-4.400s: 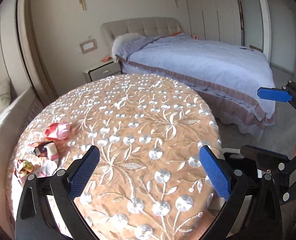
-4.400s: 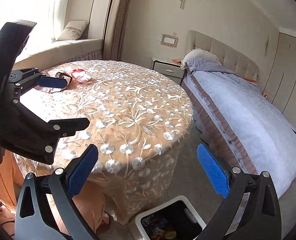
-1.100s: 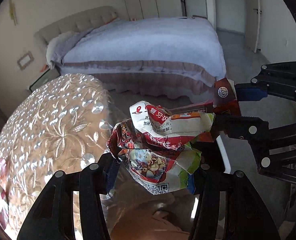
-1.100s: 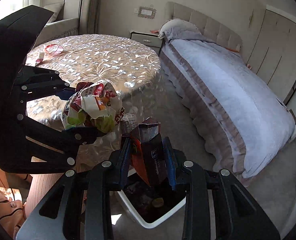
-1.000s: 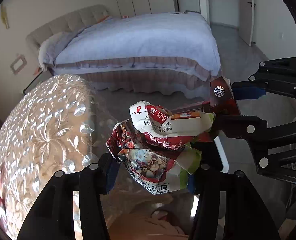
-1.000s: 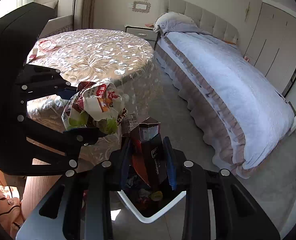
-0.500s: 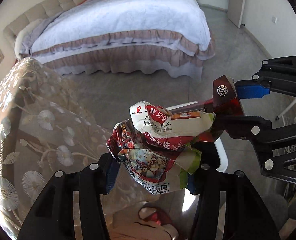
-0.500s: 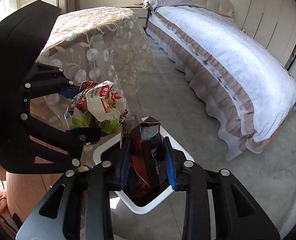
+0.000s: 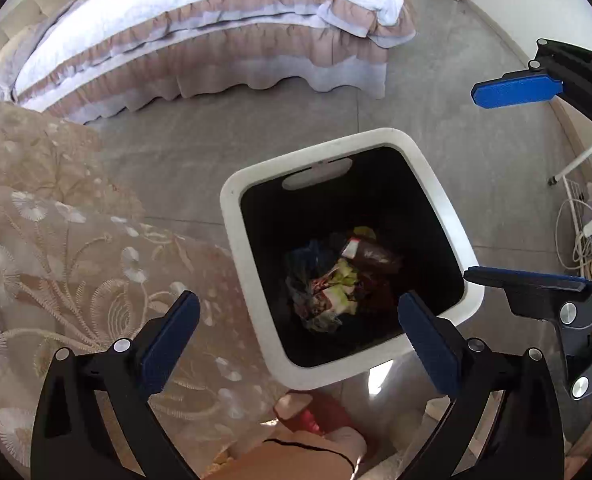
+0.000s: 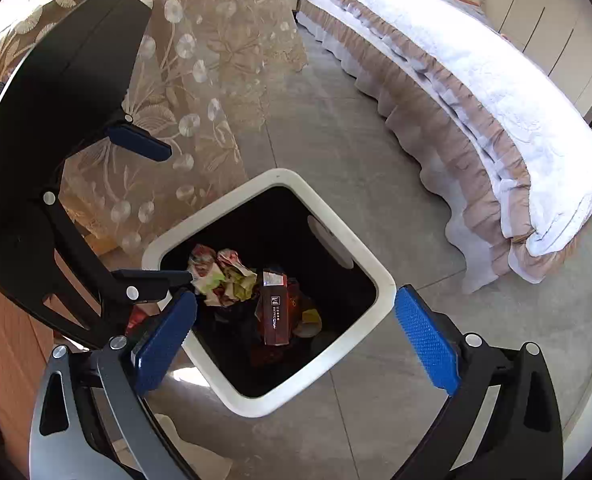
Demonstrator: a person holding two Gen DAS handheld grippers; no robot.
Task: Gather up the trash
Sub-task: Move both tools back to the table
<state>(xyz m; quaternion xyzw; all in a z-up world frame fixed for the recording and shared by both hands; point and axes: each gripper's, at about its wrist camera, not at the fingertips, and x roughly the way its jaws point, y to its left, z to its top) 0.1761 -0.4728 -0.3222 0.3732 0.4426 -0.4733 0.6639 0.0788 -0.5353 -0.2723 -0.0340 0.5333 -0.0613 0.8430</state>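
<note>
Both grippers hung over a white-rimmed trash bin standing on the grey floor. The left gripper had its jaws spread wide and held nothing; the right gripper likewise had its jaws wide apart and empty. Inside the bin's dark interior lay the trash: a crumpled snack wrapper in red, white and green, on the left in the right wrist view, and a dark red carton just beside it to the right, lying on other litter at the bottom. In the left wrist view the same wrapper lay near the middle of the bin, with the carton farther off. The desk's embroidered beige cloth hung down at the left, just beside the bin. A bed with a pale blue cover and frilled skirt stood on the far side of the floor.
</note>
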